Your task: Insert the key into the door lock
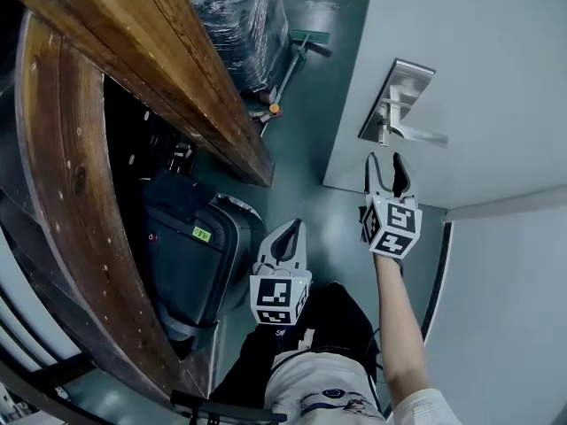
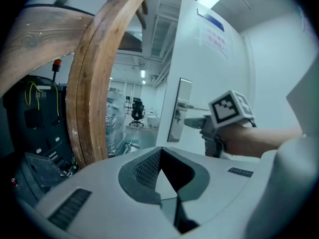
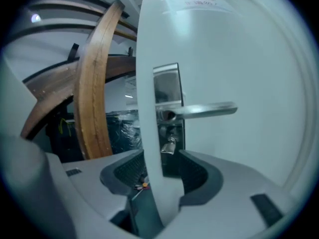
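The white door (image 1: 496,78) stands ajar at the right, with a steel lock plate (image 1: 396,100) and a lever handle (image 1: 421,135). A small key (image 3: 168,146) sticks out of the lock cylinder under the handle (image 3: 204,110). My right gripper (image 1: 387,168) is open just in front of the key, and its pads press on nothing. In the right gripper view the door's edge (image 3: 149,133) runs between the spread jaws of the right gripper (image 3: 162,156). My left gripper (image 1: 288,237) hangs lower and to the left, tips together, empty. From the left gripper (image 2: 160,153), the right gripper (image 2: 192,122) shows at the lock plate (image 2: 179,108).
A large curved wooden structure (image 1: 133,78) fills the left. A black case (image 1: 190,246) stands on the floor under it. A wrapped pallet (image 1: 235,25) and a broom (image 1: 297,56) lie farther off. A person's legs (image 1: 310,343) are below the grippers.
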{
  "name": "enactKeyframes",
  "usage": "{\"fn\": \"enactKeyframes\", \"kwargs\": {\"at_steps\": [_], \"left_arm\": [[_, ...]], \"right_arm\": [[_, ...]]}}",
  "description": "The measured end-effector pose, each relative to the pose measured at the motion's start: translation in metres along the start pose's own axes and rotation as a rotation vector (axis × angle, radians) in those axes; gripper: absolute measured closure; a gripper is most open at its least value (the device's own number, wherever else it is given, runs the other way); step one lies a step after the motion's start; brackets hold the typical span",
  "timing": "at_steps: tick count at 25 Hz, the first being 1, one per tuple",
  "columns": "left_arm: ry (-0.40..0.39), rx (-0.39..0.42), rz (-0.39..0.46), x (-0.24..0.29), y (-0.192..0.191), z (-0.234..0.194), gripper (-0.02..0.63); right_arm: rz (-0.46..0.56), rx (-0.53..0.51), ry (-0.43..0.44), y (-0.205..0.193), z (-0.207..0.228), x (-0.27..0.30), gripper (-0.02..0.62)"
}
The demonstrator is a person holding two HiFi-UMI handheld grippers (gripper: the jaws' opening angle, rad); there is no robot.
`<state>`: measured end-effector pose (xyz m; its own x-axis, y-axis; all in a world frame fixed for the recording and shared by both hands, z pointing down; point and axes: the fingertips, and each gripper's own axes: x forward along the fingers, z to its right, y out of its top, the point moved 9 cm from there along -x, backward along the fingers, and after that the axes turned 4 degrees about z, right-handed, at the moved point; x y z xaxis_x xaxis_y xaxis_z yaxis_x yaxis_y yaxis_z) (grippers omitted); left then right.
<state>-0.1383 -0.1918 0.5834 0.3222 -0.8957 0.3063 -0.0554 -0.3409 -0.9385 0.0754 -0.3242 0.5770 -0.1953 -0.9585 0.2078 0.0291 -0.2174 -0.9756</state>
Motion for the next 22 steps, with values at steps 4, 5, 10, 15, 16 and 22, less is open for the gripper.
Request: {"fn": "enactKeyframes", "kwargs": {"at_steps": [4, 5, 10, 15, 16, 22], "left_arm": [[-0.033, 0.007, 0.045, -0.017, 0.056, 0.024, 0.601], [-0.044, 0.009, 0.060, -0.021, 0.072, 0.032, 0.601], [-0.107, 0.027, 0.125, -0.047, 0.135, 0.074, 0.601], [-0.130, 0.074, 0.179, -0.070, 0.168, 0.106, 0.601], [-0.140, 0.090, 0.192, -0.074, 0.174, 0.111, 0.601], [-0.158, 0.150, 0.291, -0.075, 0.209, 0.122, 0.601]], "right_arm": [[0.029, -0.028, 0.136, 0.035, -0.017, -0.095, 0.394], [0.044, -0.054, 0.146, 0.051, -0.021, -0.116, 0.403], [0.131, -0.034, 0.129, 0.124, -0.028, -0.190, 0.589], [0.165, -0.045, 0.111, 0.167, -0.029, -0.224, 0.589], [0.170, -0.045, 0.111, 0.172, -0.029, -0.228, 0.589], [0.240, -0.059, 0.108, 0.200, -0.028, -0.234, 0.589]]}}
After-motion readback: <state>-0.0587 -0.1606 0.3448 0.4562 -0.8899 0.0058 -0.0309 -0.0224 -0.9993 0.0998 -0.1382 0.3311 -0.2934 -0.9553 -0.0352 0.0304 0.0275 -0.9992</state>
